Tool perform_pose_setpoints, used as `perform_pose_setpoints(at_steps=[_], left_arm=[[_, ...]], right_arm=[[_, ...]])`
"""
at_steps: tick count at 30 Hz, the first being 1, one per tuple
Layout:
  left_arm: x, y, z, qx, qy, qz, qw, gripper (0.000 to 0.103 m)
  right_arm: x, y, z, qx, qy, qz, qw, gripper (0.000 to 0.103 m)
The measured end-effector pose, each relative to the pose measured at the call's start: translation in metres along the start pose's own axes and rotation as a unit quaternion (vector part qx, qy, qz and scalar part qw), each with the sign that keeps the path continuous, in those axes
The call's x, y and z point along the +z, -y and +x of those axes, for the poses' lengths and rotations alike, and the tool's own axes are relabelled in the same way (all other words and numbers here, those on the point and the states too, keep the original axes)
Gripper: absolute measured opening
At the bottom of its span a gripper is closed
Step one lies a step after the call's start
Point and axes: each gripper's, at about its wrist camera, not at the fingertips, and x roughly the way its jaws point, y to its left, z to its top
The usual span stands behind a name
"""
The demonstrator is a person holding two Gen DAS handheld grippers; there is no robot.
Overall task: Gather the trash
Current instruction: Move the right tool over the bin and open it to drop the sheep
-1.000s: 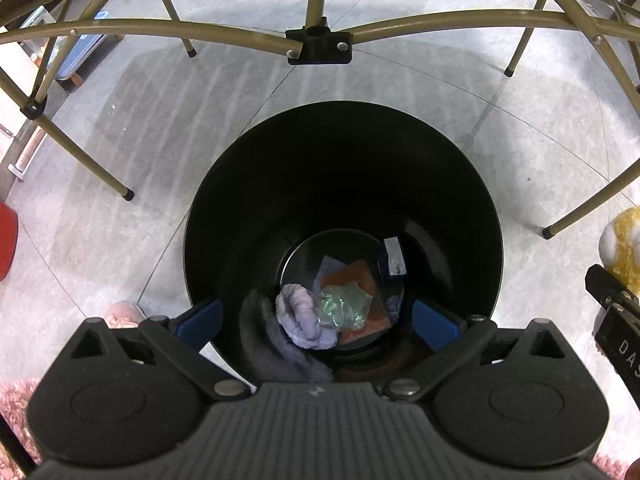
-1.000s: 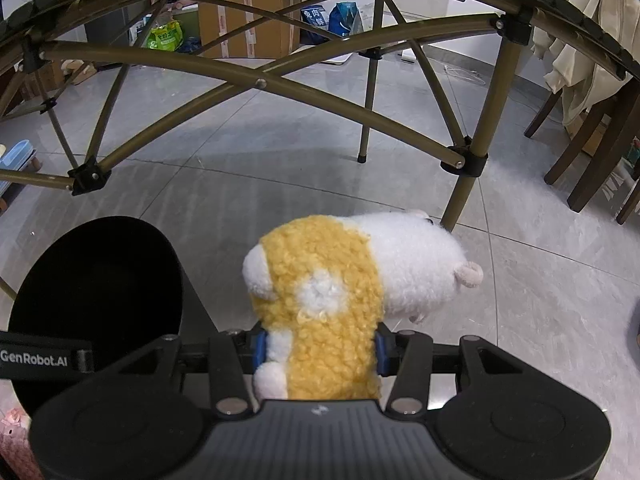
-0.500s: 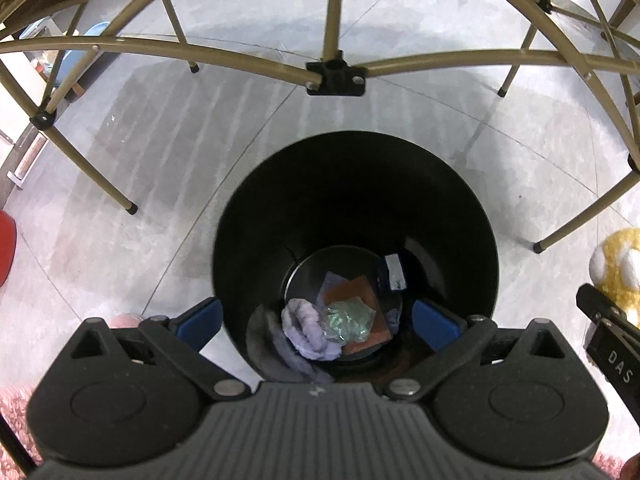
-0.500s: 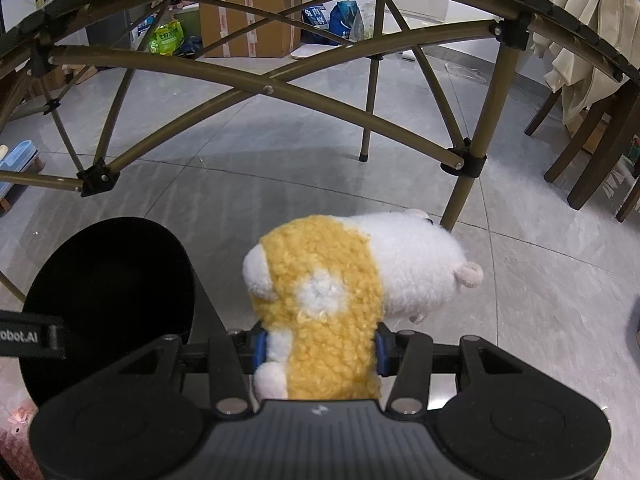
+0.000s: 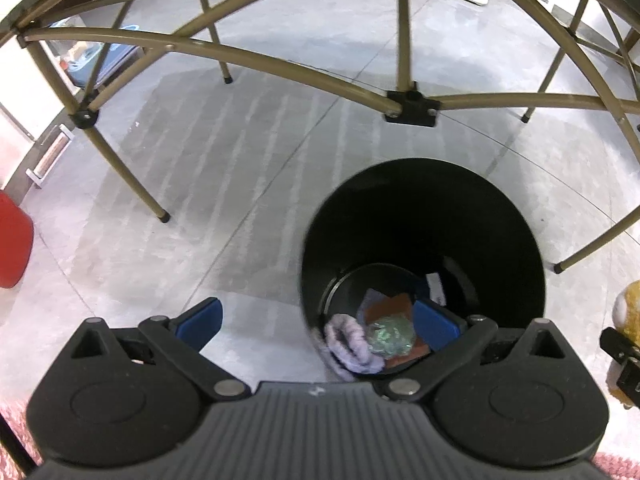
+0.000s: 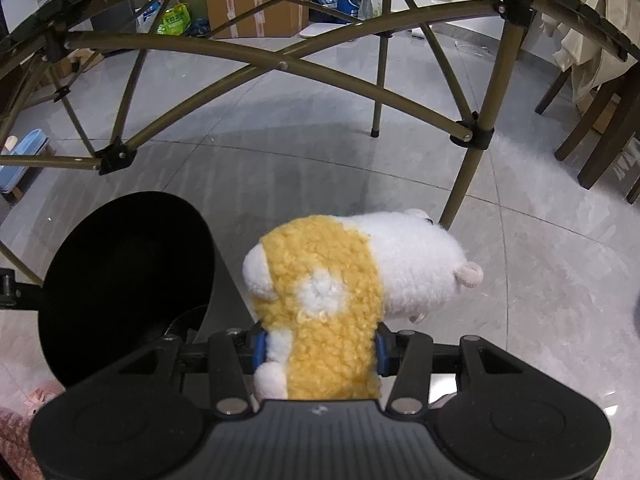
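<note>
The left gripper (image 5: 318,322) stands spread wide with nothing between its two blue pads (image 5: 200,318). It hangs over the near-left rim of one black trash bin (image 5: 424,240); the right-hand pad overlaps the bin mouth, while the left-hand pad sits over bare floor (image 5: 200,168) outside the rim.

The bin stands upright on the grey tiled floor with its round mouth unobstructed from above. At its bottom lie four visible items, bunched together: one lilac cloth (image 5: 352,346), one crumpled green wrapper (image 5: 390,334), one orange-brown sheet (image 5: 394,306) and one small white label or packet (image 5: 436,286).

The right gripper (image 6: 318,350) is clenched on one yellow-and-white plush toy (image 6: 340,280), its pads pressing the yellow body on both sides. The toy is held clear of the floor, just right of the bin, with its white head pointing away and to the right.

A folding frame of tan metal tubes (image 5: 256,56) spans the floor beyond the bin. Four capped feet of this frame show in the left wrist view, the nearest just beside the far-right rim. Open tile lies left of the bin, between the rim and the nearest left-hand foot. A pink rug edge (image 6: 16,420) lies at the near left of the floor.
</note>
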Motion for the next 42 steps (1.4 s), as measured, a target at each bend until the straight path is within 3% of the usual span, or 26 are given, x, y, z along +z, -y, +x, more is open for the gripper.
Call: perform_pose_setpoints(at_steps=[16,42], left_arm=[[-0.002,-0.050,0.003,0.018,-0.005,-0.027,0.9994,0.103],[-0.010,-0.122,-0.003,0.022,-0.013,-0.094,0.9952,0.103]], right_arm=[[0.000,-0.028,-0.010,0.030,-0.002,-0.021,0.999,0.046],[0.023,-0.142,-0.011,0.083,0.009,-0.089,0.993,0.046]])
